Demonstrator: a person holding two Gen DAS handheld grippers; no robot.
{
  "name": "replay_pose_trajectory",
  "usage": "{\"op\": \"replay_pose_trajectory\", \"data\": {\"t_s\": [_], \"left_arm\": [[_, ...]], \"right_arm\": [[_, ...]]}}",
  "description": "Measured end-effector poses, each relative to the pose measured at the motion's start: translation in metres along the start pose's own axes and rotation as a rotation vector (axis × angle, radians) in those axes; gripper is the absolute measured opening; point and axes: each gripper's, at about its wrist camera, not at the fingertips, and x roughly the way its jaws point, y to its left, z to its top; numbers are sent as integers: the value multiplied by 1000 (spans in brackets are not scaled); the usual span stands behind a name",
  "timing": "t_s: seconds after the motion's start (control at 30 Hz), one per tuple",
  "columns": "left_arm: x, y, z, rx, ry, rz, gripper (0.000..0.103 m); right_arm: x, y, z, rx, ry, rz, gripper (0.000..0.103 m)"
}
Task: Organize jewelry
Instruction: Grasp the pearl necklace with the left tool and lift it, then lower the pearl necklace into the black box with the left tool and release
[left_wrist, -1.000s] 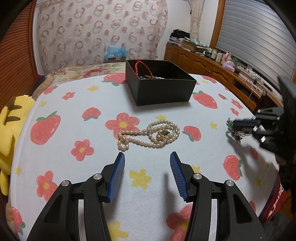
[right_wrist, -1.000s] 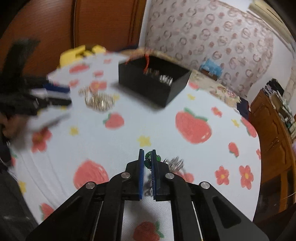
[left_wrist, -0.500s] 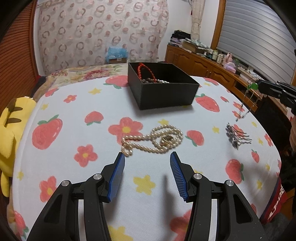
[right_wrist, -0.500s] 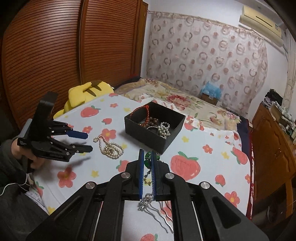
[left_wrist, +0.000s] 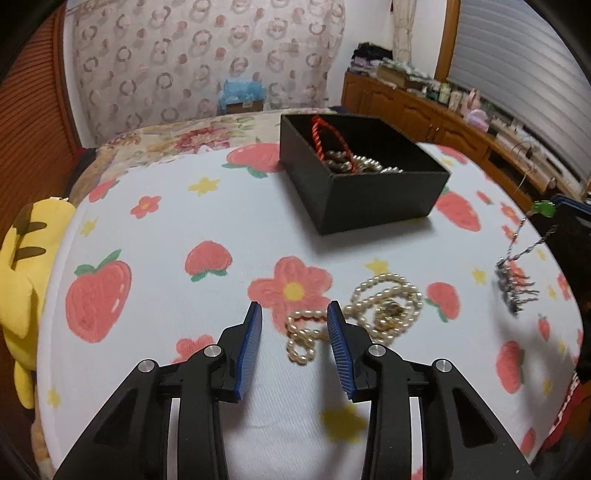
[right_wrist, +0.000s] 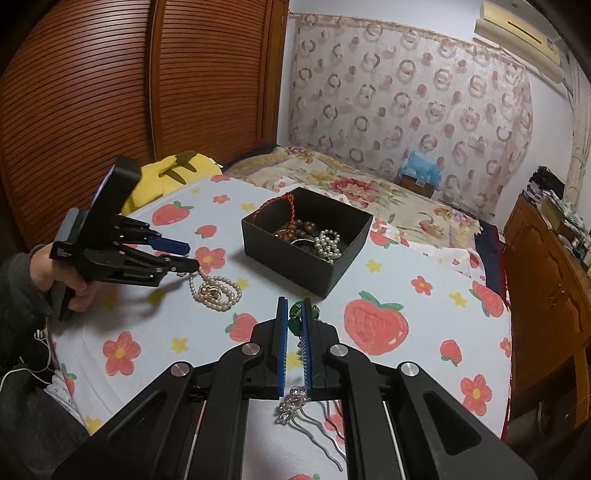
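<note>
A hair comb (right_wrist: 295, 321) with green beads at its top, a twisted silver chain and a row of wavy metal prongs is pinched between the closed blue fingers of the right gripper (right_wrist: 294, 314); the prongs are seen dangling below the fingers, clear of the tabletop (right_wrist: 406, 273). In the left wrist view the same comb (left_wrist: 515, 284) is seen hanging at 3 o'clock, its prongs blurred.

A pearl necklace (left_wrist: 373, 310) of cream oval beads is coiled in loose loops around a gold clasp on the strawberry-and-flower cloth. The fingers of the left gripper (left_wrist: 294, 325) are spread wide, with one end of the strand lying between the tips. Whether the tips touch the cloth cannot be told.

A black box (left_wrist: 364, 184) without a lid is placed at 12 o'clock from the necklace, well apart from it. A red twisted cord (right_wrist: 284, 210), brown beads (right_wrist: 299, 227) and a small string of pearls (right_wrist: 328, 243) are held inside it; the cord is draped over one wall. A yellow plush toy (left_wrist: 22, 273) is seen at 9 o'clock, just off the tabletop's edge.
</note>
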Motion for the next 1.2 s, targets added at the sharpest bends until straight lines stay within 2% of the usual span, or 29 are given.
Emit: {"op": "replay_pose_trajectory", "data": {"t_s": [0.13,0.17,0.2,0.27,0.4,0.83,1.2], "left_arm": [[6,-2,0,22,7,4,33],[7,-2,1,24,8,8,28],[7,-1,0,25,7,15,16],[7,1,1,22,9,20,4],[4,4,2,9,5,22,4],[-85,-23,36,43,-208,-38,4],[-131,-43,67,80,-308,-62,4]], "right_arm": [[2,1,-1,-3,3,4,8],[2,1,-1,-3,3,4,8],[3,1,-1,-3,3,3,8],[3,1,-1,-4,3,5,8],[3,2,-1,-8,7,4,8],[-9,5,29,-23,-57,-5,8],[-14,4,45,-30,-82,-17,8]]}}
